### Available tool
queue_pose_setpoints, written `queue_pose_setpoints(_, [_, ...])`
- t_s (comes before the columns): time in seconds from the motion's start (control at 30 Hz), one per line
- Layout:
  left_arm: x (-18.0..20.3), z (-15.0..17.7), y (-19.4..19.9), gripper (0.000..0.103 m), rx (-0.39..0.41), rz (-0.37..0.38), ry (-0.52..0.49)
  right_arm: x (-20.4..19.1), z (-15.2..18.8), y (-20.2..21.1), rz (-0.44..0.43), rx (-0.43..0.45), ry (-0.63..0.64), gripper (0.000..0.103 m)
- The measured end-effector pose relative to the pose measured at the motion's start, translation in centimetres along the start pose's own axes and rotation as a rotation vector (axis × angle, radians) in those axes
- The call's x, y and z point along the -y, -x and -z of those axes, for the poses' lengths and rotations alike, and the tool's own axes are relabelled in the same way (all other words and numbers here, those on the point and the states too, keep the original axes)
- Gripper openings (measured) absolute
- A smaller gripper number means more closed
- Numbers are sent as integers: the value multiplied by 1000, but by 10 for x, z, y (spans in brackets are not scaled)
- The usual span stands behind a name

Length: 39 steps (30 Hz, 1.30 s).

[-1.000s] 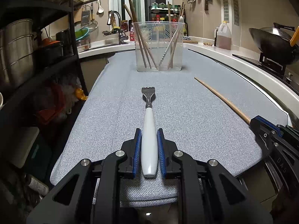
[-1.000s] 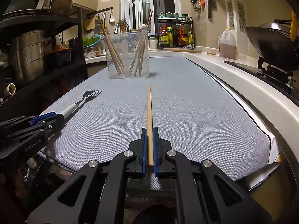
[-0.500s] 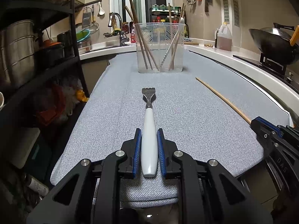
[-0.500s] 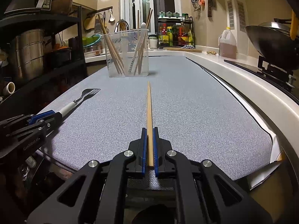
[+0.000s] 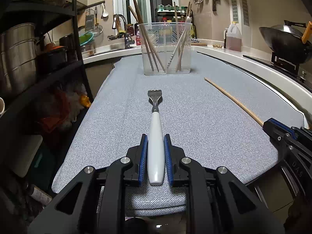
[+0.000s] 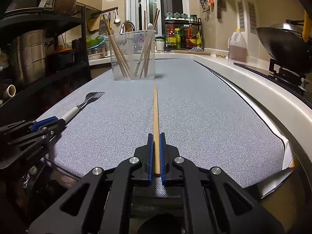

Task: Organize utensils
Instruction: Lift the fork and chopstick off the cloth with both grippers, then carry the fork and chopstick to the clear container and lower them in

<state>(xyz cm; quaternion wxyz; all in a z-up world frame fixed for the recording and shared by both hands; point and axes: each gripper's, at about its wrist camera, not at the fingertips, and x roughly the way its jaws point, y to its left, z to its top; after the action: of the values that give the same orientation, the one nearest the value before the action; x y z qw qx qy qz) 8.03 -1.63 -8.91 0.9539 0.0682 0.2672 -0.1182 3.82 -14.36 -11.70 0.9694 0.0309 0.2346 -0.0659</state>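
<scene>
From the left wrist camera, the left gripper [image 5: 155, 152] is pinching the white handle of the fork [image 5: 155, 134], its long axis running straight ahead toward the clear container [image 5: 166, 48], which is standing dead ahead at the far end of the grey mat [image 5: 204, 126].

From the right wrist camera, the right gripper [image 6: 156, 154] is clamping the chopstick [image 6: 156, 120], nearly closed on it. The chopstick is pointing forward, the container [image 6: 132, 54] sitting slightly left of that line; its tip is probably hovering just off the mat.
</scene>
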Motion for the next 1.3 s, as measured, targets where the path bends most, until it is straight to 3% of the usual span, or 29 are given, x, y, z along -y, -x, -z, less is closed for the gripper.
queue_pose_setpoints(0.2, [2, 10, 2, 18, 79, -13, -23, -2, 8, 0, 4, 52, 35, 7])
queue_pose_setpoints(0.37, [-13, 16, 1, 18, 123, 80, 36, -2, 13, 1, 11, 87, 67, 7])
queue_pose_setpoints(0.43, [-17, 15, 0, 18, 125, 102, 47, -2, 13, 0, 10, 85, 62, 7])
queue_pose_setpoints(0.8, [-7, 8, 3, 18, 79, 49, -10, -1, 4, 3, 10, 61, 47, 7])
queue_pose_setpoints(1.13, [-12, -35, 45, 17, 185, 63, -16, -7, -32, 28, 1, 145, 60, 7])
queue_pose_setpoints(1.3, [-15, -58, 51, 17, 195, 83, -12, -7, -59, 32, 2, 148, 52, 6])
